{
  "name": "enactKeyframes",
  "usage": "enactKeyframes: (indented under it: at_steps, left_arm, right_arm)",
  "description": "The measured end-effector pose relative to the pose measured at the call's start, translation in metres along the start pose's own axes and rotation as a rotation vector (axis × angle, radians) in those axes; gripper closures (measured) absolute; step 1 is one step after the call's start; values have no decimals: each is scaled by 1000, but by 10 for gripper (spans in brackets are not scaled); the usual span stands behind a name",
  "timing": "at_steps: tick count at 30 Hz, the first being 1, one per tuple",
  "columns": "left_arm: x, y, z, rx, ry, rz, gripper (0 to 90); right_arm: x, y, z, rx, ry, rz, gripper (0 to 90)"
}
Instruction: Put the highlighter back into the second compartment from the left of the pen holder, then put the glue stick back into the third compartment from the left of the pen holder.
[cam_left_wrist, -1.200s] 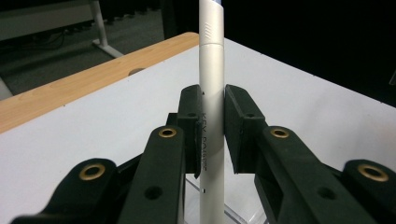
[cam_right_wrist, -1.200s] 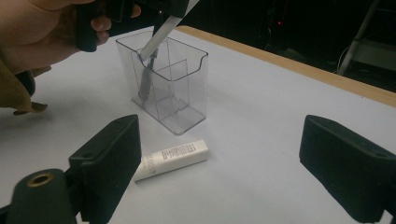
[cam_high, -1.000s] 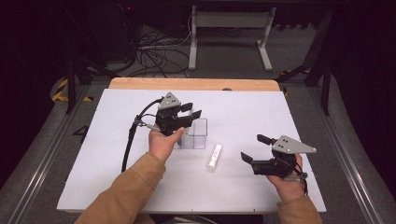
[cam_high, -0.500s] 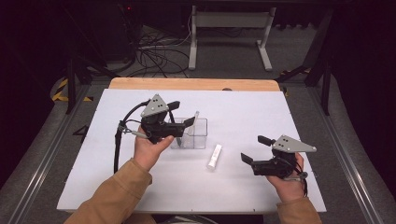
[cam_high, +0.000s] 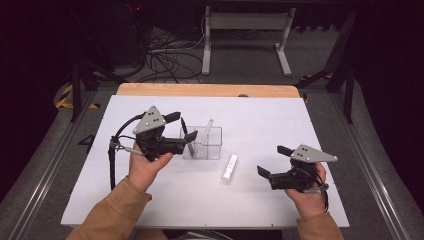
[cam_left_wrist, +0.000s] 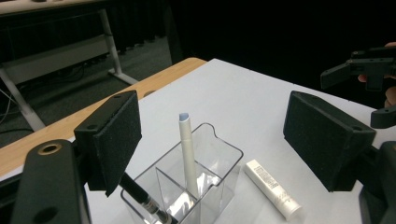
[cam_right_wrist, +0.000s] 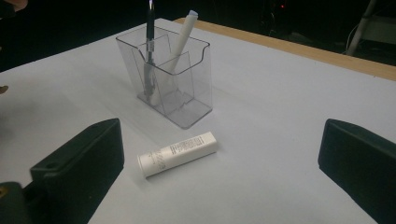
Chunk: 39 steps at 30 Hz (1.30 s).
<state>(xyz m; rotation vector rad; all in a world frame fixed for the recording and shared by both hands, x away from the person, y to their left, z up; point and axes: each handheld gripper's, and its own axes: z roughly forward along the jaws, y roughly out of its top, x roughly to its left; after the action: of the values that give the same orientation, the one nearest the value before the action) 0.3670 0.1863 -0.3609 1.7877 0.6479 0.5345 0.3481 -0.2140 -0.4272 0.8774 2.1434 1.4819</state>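
From the high view, we see the white tube (cam_high: 229, 168) lying on the desk (cam_high: 260, 120), its long axis running roughly from 12 to 6 o'clock with a slight lean toward 1. It lies at about 9 o'clock from our right hand-held gripper (cam_high: 270, 161), near it, while our left hand-held gripper (cam_high: 186, 129) sits at the clear holder (cam_high: 202, 142), farther from the tube; we judge the right one the nearer for a pickup. Both pairs of jaws stand apart and empty.

In the left gripper view, our pads (cam_left_wrist: 112, 137) hang wide above the holder (cam_left_wrist: 187, 186), where a white pen (cam_left_wrist: 188, 156) stands upright and a dark pen (cam_left_wrist: 144, 198) leans in the near compartment. The tube (cam_left_wrist: 273, 189) lies at 4 o'clock of the holder.

In the right gripper view, the tube (cam_right_wrist: 177, 153) lies straight ahead between our open jaws, crosswise to them, just in front of the holder (cam_right_wrist: 170, 77).
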Motion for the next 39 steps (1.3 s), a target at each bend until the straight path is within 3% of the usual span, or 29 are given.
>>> enactKeyframes:
  at_steps: [7, 11, 13, 14, 17, 20, 23, 28, 31, 35, 39]
  left_arm:
    - [-2, -16, -19, 42, 23, 23, 200]
    - [-3, -26, -32, 61, 38, 25, 202]
    - [-3, -31, -39, 70, 31, 7, 202]
    - [-2, -34, -43, 73, 42, 20, 202]
    - [-1, -41, -54, 70, 60, 8, 201]
    - [1, -47, -64, 31, 99, -21, 215]
    - [3, -49, -68, 26, 95, -30, 214]
    - [1, -50, -71, 34, 100, -4, 206]
    - [2, -52, -73, 29, 93, -32, 204]
    - [1, -54, -73, 40, 84, -37, 203]
    - [1, -58, -73, 42, 89, -36, 203]
  right_arm:
    - [1, -1, 0, -44, 3, -5, 0]
    - [2, 0, -1, -53, 9, -4, 0]
    - [3, 1, 0, -64, 13, 0, 0]
    - [3, 1, 0, -69, 17, 2, 0]
    - [3, 2, 1, -64, 35, 15, 0]
    - [3, 1, 2, -47, 58, 30, 0]
    - [3, 1, 2, -46, 61, 37, 0]
    - [2, 2, 4, -39, 45, 61, 0]
    - [3, 2, 5, -42, 49, 58, 0]
    - [6, 3, 8, -36, 26, 58, 0]
    - [8, 5, 9, -38, 37, 59, 0]
